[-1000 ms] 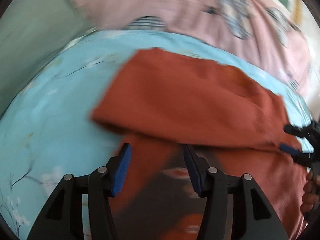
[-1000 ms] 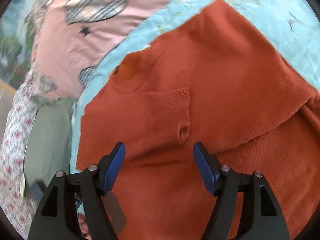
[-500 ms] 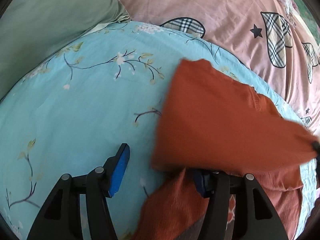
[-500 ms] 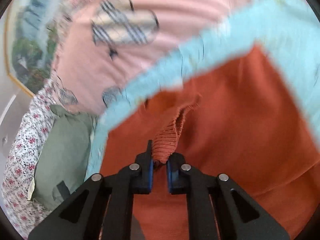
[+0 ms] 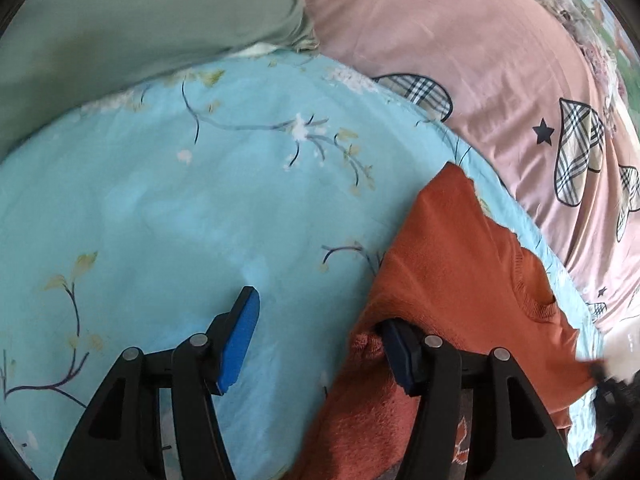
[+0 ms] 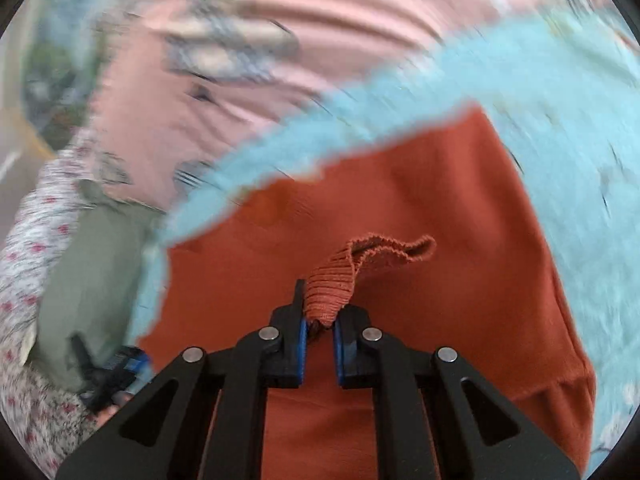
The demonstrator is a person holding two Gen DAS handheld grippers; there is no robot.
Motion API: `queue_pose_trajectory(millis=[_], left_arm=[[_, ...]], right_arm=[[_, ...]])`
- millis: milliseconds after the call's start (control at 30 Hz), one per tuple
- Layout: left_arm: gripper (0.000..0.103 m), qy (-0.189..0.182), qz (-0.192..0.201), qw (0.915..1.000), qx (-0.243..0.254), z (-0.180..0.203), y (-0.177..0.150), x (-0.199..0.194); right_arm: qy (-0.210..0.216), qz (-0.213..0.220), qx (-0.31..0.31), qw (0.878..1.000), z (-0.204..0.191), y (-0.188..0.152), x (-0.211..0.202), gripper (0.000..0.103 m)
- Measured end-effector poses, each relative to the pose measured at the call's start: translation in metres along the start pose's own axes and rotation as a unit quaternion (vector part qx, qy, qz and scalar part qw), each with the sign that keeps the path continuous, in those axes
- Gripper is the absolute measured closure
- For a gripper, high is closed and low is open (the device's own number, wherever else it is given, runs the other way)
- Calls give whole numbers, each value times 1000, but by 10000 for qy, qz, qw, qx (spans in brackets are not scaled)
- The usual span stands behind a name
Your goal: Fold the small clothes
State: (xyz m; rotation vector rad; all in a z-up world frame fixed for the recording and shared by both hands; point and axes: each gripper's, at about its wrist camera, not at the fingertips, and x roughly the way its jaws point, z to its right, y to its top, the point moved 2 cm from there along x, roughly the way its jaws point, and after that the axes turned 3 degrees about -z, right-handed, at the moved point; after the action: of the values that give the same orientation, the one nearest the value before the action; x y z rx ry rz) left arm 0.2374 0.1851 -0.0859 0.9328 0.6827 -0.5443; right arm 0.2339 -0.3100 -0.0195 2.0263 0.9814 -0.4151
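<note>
The light-blue floral sheet is lying bare across the left and middle of the left wrist view, giving open room on that side. A green pillow is bordering it at the upper left, and a pink cover with plaid hearts is bounding it at the upper right.

The rust-orange sweater is occupying the lower right of that view, its left folded edge running diagonally from the lower centre up to a corner near the pink cover. The long axis cannot be told. The knit is looking fine and plain, with a ribbed neckline at its right.

The left gripper is standing with its jaws apart, having just been opening; one finger is over bare sheet, the other is lying under the sweater's edge.

The right gripper is clamping a ribbed sleeve cuff, jaws nearly together, and holding it above the sweater body.
</note>
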Motion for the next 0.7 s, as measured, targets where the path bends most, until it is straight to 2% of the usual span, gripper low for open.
queue_pose_trajectory(millis=[67, 133, 200, 333, 433, 533, 633, 700], left_arm=[[42, 46, 0, 9999, 118, 2, -2, 0], [40, 84, -6, 9995, 292, 7, -5, -1], [37, 84, -26, 9990, 442, 11, -9, -1], [37, 215, -33, 9965, 810, 21, -16, -3], [37, 221, -22, 9967, 774, 17, -14, -5], [37, 81, -132, 9987, 477, 5, -8, -1], [37, 98, -180, 9986, 481, 4, -9, 0], [37, 146, -230, 9979, 584, 6, -10, -1]], right_arm=[[146, 405, -363, 9984, -18, 5, -19, 92], [44, 526, -494, 9974, -20, 6, -29, 92], [-400, 234, -321, 9984, 0, 2, -20, 91], [-871, -388, 193, 9953, 43, -18, 8, 91], [-932, -535, 275, 9938, 53, -26, 17, 91], [-996, -436, 141, 9940, 49, -24, 13, 91], [-1466, -720, -44, 9866, 51, -27, 22, 87], [-1468, -763, -6, 9862, 53, -29, 24, 86]])
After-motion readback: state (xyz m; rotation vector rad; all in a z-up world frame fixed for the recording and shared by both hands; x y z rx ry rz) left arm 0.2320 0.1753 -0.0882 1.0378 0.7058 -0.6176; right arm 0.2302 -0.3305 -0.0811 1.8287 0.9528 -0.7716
